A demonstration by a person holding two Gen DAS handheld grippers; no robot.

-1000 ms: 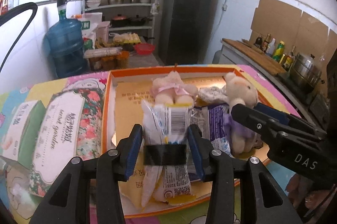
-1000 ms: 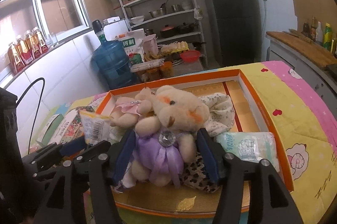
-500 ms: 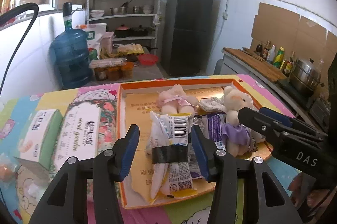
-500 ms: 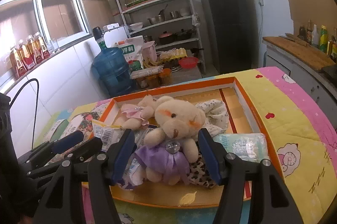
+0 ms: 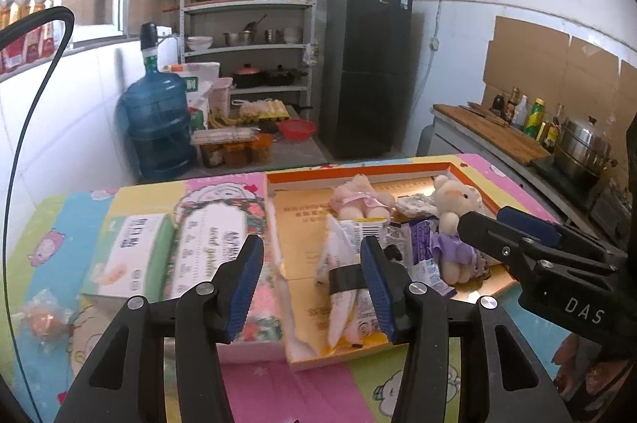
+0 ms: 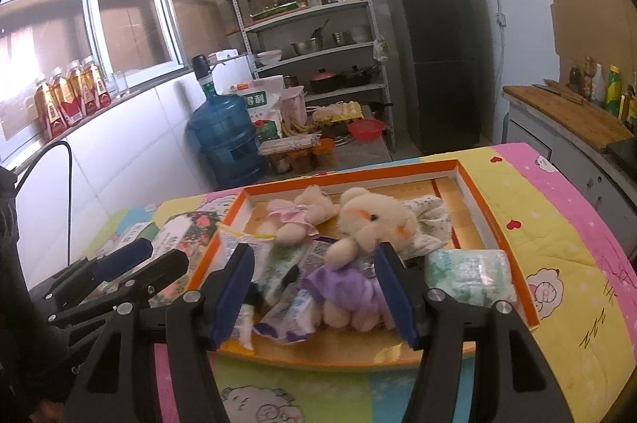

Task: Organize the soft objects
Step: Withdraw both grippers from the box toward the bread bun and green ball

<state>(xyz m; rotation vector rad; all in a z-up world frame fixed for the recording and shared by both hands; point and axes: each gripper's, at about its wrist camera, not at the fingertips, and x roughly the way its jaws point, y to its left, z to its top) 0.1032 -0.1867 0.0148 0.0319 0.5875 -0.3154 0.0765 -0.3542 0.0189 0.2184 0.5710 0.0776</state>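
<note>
A shallow orange-rimmed cardboard tray (image 6: 473,192) lies on the worktop (image 6: 557,224), which is covered with a bright cartoon-printed cloth, and holds the soft things. A cream teddy bear in a purple dress (image 6: 358,243) lies near the tray's front edge, with a smaller cream bear in a pink dress (image 6: 294,216) behind it toward the back left corner. A white flower-printed cloth (image 6: 430,220) is bunched just beside the purple bear's head, and a pale green plastic-wrapped pack (image 6: 469,275) rests against the tray's right edge. A bundle of snack packets bound with black tape (image 5: 346,279) lies at the tray's left front. The left tongs (image 5: 314,287) stand open above the tray's left rim, gripping nothing. The right tongs (image 6: 314,295) are likewise open, their pads clear of the purple bear seen between them.
</note>
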